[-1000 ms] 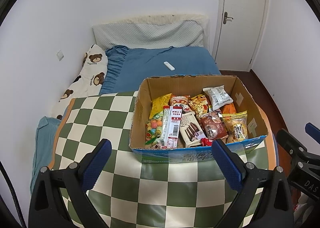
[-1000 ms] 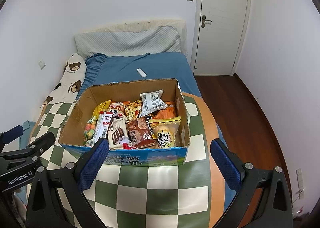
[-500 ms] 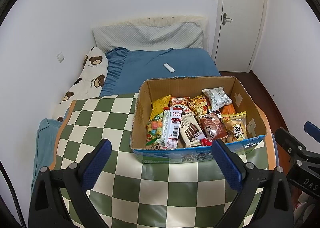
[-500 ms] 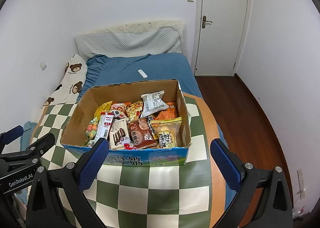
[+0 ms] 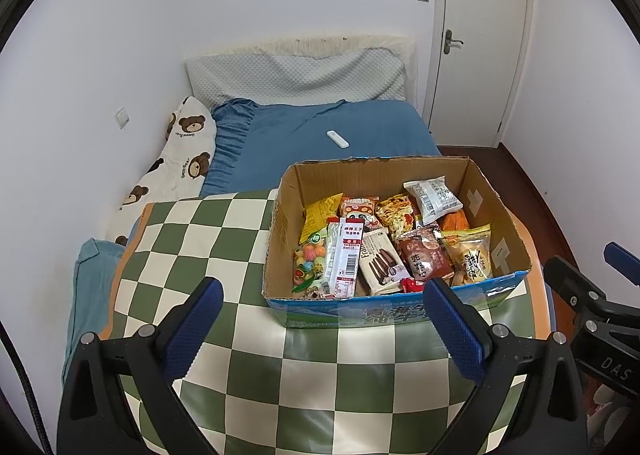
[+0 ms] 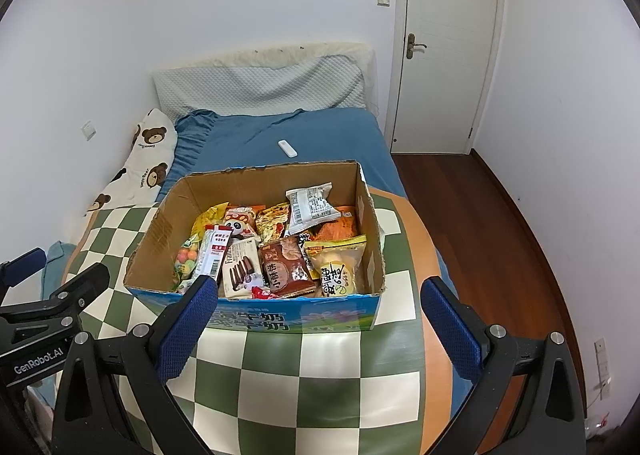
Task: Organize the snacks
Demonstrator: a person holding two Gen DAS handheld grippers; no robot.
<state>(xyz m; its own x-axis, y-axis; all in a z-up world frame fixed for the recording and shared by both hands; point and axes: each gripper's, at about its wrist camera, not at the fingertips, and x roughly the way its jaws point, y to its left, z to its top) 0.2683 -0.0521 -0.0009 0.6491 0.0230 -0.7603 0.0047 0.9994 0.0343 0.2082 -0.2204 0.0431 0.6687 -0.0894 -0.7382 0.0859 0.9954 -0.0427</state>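
An open cardboard box (image 5: 500, 223) with a blue printed front sits on a green and cream checked cloth (image 5: 192, 247); it also shows in the right wrist view (image 6: 160, 231). Several snack packets fill it: a red and white bar (image 5: 347, 255), a brown cookie pack (image 5: 423, 259), a yellow bun pack (image 6: 338, 267), a white packet (image 6: 310, 207). My left gripper (image 5: 324, 323) is open and empty, in front of the box. My right gripper (image 6: 320, 323) is open and empty, just before the box's front wall.
A blue bed (image 5: 320, 135) lies behind with a white remote (image 5: 337, 139), a grey pillow (image 5: 296, 75) and a bear-print pillow (image 5: 180, 159). A white door (image 6: 444, 47) and wood floor (image 6: 480, 215) are at the right. The other gripper shows at each view's side (image 5: 592, 303).
Both grippers have drawn back and risen slightly, so the box sits a little lower and farther in both views. Jaws stay open and empty.
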